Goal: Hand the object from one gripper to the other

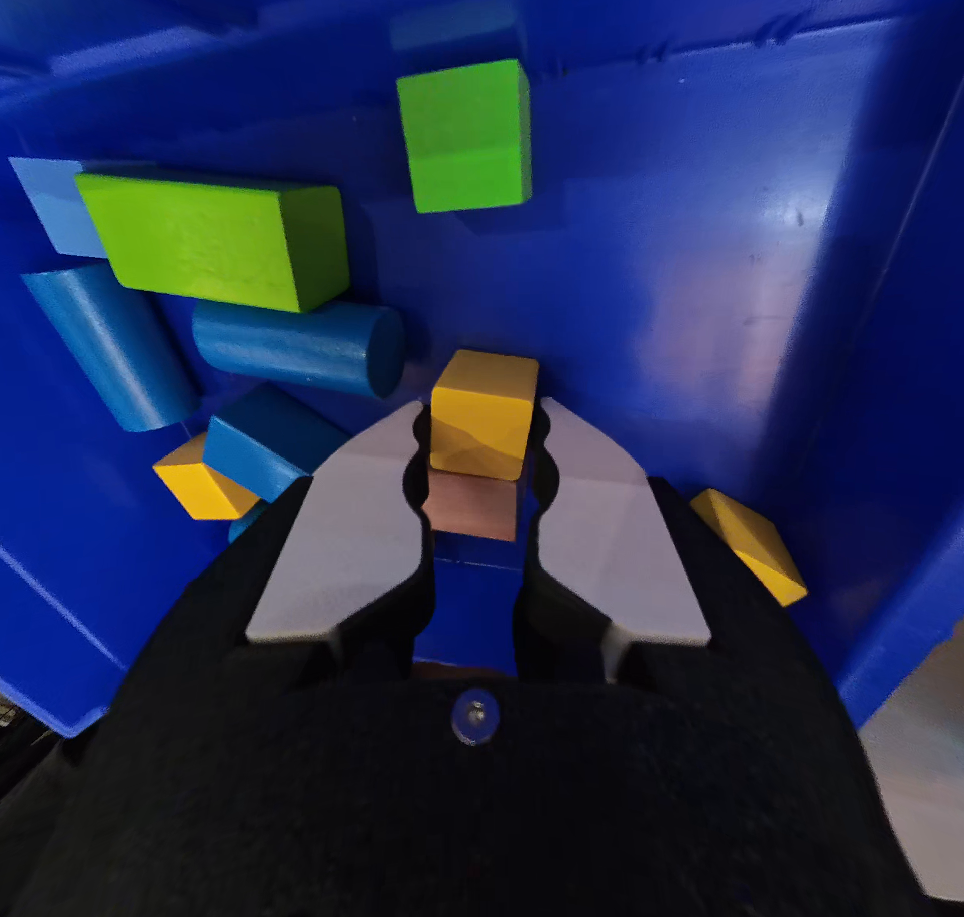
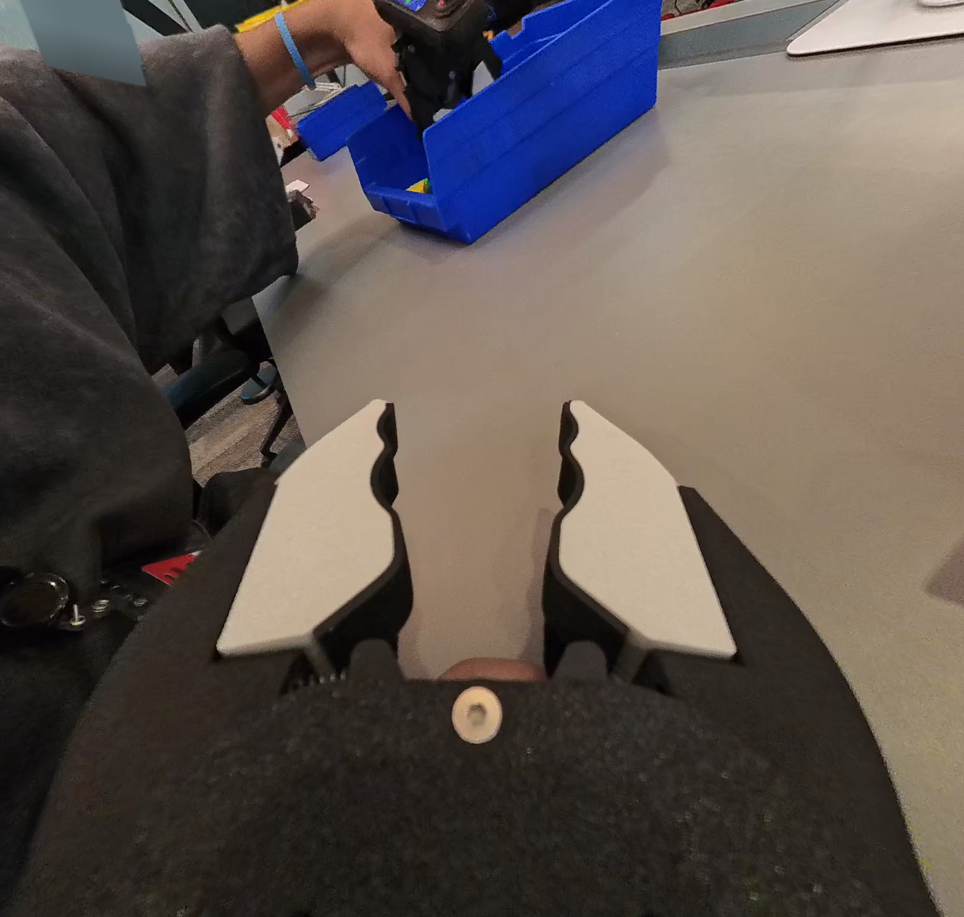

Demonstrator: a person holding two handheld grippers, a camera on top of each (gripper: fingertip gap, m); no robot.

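We have the left claw [image 1: 481,425] down in the blue bin [image 1: 730,266], at centre frame, its pads on both sides of the yellow cube [image 1: 482,414]; we should squeeze firmly and lift straight, away from the blue cylinder [image 1: 297,346]. The right claw [image 2: 477,438] waits wide over the grey tabletop [image 2: 730,318], office clutter in the upper corners

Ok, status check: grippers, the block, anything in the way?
Left gripper down in blue bin, jaws around yellow cube. Right gripper open, empty, over grey table. Handover not yet begun. Nothing between them.
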